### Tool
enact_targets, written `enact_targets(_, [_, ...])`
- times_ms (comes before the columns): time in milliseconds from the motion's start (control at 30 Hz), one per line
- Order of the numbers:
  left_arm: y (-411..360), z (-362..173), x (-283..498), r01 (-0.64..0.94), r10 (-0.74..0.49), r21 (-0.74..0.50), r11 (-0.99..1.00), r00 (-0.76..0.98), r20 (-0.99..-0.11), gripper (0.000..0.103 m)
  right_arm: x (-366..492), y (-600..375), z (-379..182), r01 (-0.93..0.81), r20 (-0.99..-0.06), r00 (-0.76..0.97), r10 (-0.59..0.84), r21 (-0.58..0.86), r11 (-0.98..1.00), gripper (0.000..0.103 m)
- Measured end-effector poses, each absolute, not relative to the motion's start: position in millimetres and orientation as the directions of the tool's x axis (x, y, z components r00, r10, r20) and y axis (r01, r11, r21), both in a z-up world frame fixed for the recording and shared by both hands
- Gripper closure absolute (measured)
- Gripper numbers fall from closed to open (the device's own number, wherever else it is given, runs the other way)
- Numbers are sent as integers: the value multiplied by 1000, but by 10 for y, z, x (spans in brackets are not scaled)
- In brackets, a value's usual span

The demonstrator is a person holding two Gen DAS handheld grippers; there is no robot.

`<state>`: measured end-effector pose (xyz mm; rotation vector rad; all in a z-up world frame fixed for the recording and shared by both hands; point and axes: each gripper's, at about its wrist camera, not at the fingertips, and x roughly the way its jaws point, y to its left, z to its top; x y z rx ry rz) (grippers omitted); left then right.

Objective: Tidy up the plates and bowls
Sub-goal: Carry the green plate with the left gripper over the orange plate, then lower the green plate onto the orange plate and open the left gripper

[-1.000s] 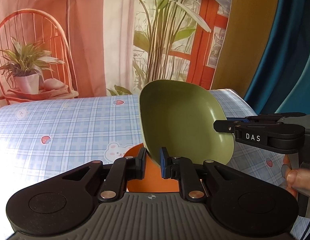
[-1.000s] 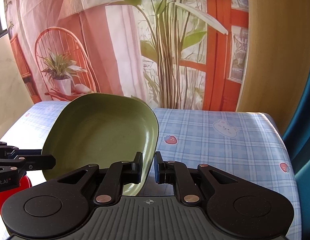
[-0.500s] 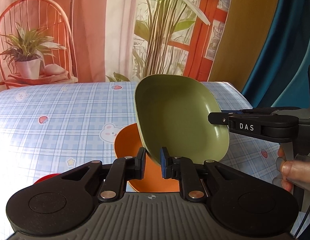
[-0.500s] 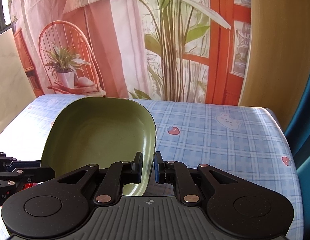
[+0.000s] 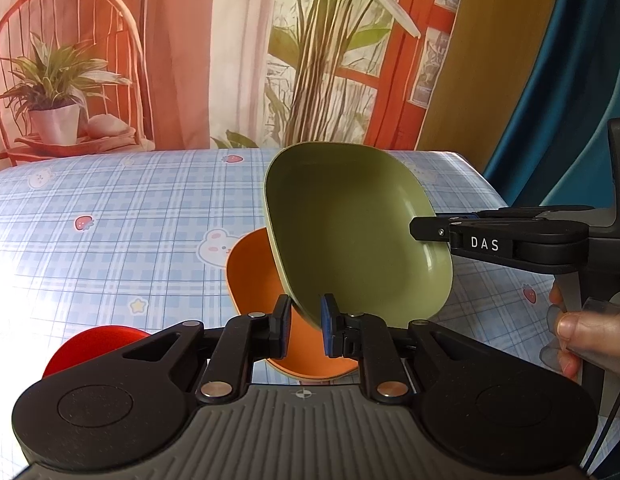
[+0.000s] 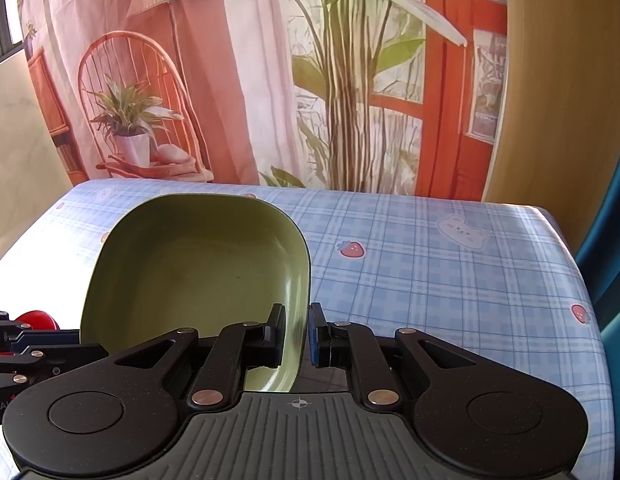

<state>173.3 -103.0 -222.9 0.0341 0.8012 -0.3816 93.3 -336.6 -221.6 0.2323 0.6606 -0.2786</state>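
A green squarish plate (image 5: 358, 232) is held tilted in the air by both grippers. My left gripper (image 5: 306, 326) is shut on its near rim. My right gripper (image 6: 297, 336) is shut on the plate's right rim (image 6: 198, 272); its fingers also show in the left wrist view (image 5: 430, 229). An orange plate (image 5: 254, 276) lies on the table just below the green one, partly hidden by it. A red dish (image 5: 94, 344) lies at the near left, mostly hidden by my left gripper; it also shows in the right wrist view (image 6: 36, 319).
The table (image 6: 430, 280) has a blue plaid cloth with bunny and strawberry prints. A printed backdrop (image 5: 190, 52) hangs behind it. A blue curtain (image 5: 550, 120) hangs past the table's right edge.
Both grippers have lowered the green plate toward the table. More of the orange plate and the red dish have come into the left wrist view.
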Motion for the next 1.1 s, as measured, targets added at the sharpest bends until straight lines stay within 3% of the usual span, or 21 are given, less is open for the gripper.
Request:
enact_targets(933, [-894,-2488,1803,301,-311,-161,940,560,-768,85,1247,-3234,-2467,287,-677,719,-156,85,954,92])
enact_targets(1100, [-900,-2494,1807,304,-313,-163,939,555,-771,80,1267,-3223,-2456,284,-687,709,-161,68,957,92])
